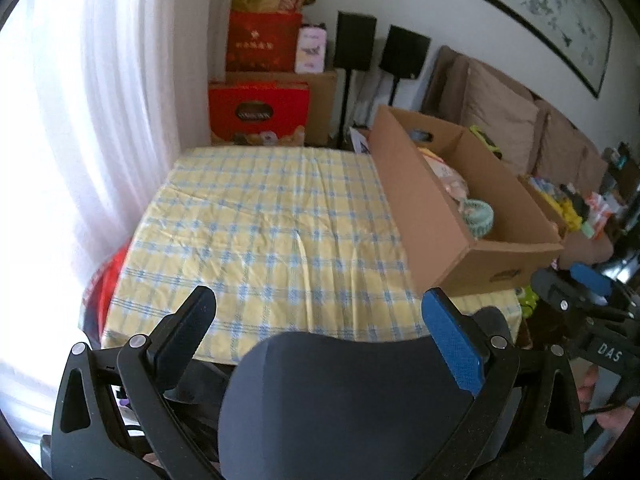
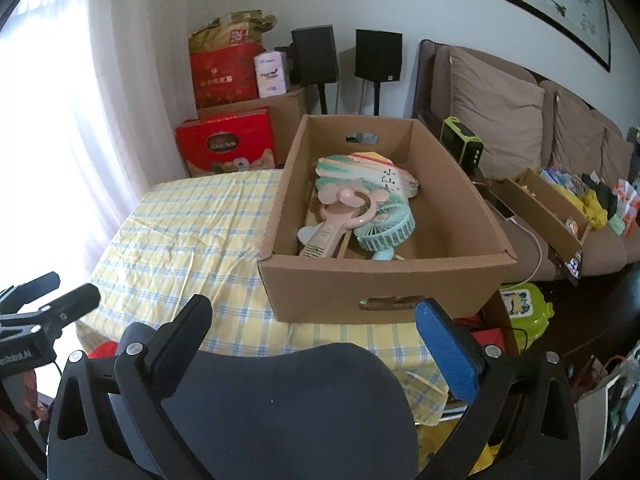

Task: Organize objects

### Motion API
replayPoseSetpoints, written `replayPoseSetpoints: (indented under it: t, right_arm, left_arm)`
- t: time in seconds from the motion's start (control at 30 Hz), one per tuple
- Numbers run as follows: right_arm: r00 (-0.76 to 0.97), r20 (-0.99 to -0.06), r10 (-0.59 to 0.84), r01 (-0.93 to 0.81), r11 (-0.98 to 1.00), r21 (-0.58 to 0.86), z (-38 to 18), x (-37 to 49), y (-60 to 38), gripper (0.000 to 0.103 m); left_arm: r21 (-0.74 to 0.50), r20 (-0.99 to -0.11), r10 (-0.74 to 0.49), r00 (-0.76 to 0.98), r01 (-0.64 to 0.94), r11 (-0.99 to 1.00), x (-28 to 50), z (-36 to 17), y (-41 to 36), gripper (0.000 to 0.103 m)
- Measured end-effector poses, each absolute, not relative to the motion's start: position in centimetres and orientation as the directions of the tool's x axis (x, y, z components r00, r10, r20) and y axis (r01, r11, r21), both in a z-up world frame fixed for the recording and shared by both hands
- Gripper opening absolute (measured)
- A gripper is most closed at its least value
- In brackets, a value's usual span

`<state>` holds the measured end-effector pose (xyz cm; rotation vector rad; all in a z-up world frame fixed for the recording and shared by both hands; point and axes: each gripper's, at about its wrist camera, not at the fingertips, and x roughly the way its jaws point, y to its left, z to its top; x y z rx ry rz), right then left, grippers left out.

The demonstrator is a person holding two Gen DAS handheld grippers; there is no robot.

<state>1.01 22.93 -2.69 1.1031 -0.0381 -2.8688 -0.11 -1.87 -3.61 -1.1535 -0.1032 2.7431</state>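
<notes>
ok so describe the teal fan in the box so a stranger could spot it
Find the big open cardboard box on the checked tablecloth. Inside, near its front wall, lies the teal fan, partly under a pink handheld fan. It alone has a round, slatted cage.

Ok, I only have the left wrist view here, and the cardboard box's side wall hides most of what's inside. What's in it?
Observer: A pink handheld fan lies beside a teal fan in the cardboard box.
Operator: Anything beneath them?
Observer: A flat paper fan with printed characters, partly under the pink one.
Operator: Is the right gripper carrying anything?
Observer: No, the right gripper is open and empty.
</notes>
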Motion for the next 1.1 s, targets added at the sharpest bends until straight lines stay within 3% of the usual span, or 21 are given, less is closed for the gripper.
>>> replayPoseSetpoints:
  t: [1.1]
  right_arm:
    - [-0.755, -0.653, -0.063, 0.056, -0.998, 0.032, -2.4, 2.3, 22.6, 0.103]
  left_arm:
    - [-0.087, -0.713, 0.155, -0.684, -0.133, -0.987, 0.4, -3.2, -0.5, 0.103]
